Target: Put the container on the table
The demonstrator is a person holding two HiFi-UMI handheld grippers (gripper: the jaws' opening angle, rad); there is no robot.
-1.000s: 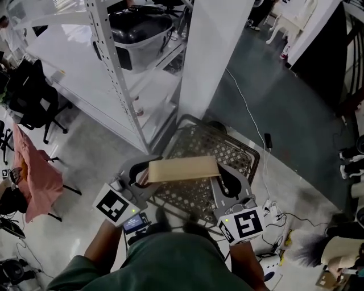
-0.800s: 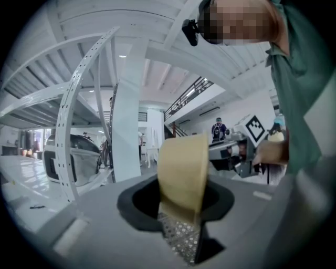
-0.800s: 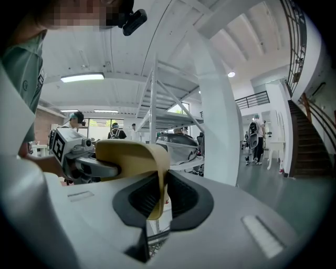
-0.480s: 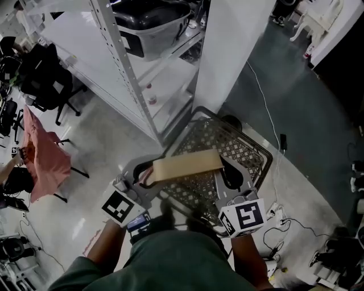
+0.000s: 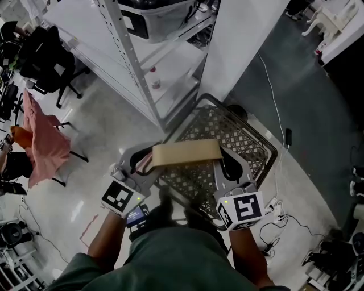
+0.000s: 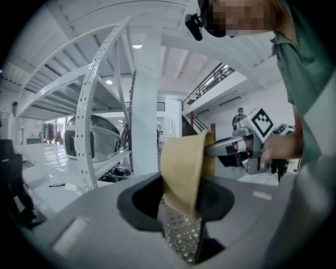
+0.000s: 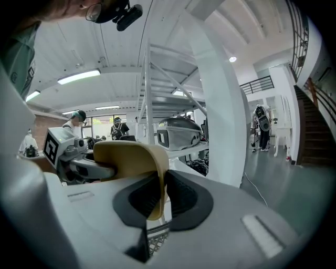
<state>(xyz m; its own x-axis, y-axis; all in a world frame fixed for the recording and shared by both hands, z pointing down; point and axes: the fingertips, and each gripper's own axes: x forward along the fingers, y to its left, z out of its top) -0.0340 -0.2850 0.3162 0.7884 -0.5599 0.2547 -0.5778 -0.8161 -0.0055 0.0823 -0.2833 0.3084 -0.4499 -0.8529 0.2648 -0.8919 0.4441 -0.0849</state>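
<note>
- I have the container (image 5: 186, 153), a long tan one, held level between the two tools, one at each short end.
- The left gripper (image 5: 143, 163) is pinching the container's left end. In the left gripper view its dark pads are clamped on the tan wall (image 6: 181, 171), which stands between them.
- The right gripper (image 5: 223, 165) is pressed onto the opposite end. In the right gripper view the container's curved rim (image 7: 131, 157) is squeezed between both pads with no gap showing.
- Each gripper view shows the other tool across the container: the right one from the left side (image 6: 231, 148), the left one from the right side (image 7: 89, 168).
- From the head view, the container sits across the near edge of a wire basket (image 5: 233, 133), with its left end past the basket's left rim. I cannot tell whether it touches the mesh.
- The basket stands on the floor beside the foot of a white shelving rack (image 5: 131, 57).
- A dark bin (image 5: 165, 17) sits on one of the rack's shelves.
- A pink cloth (image 5: 48, 142) hangs well off to the left.
</note>
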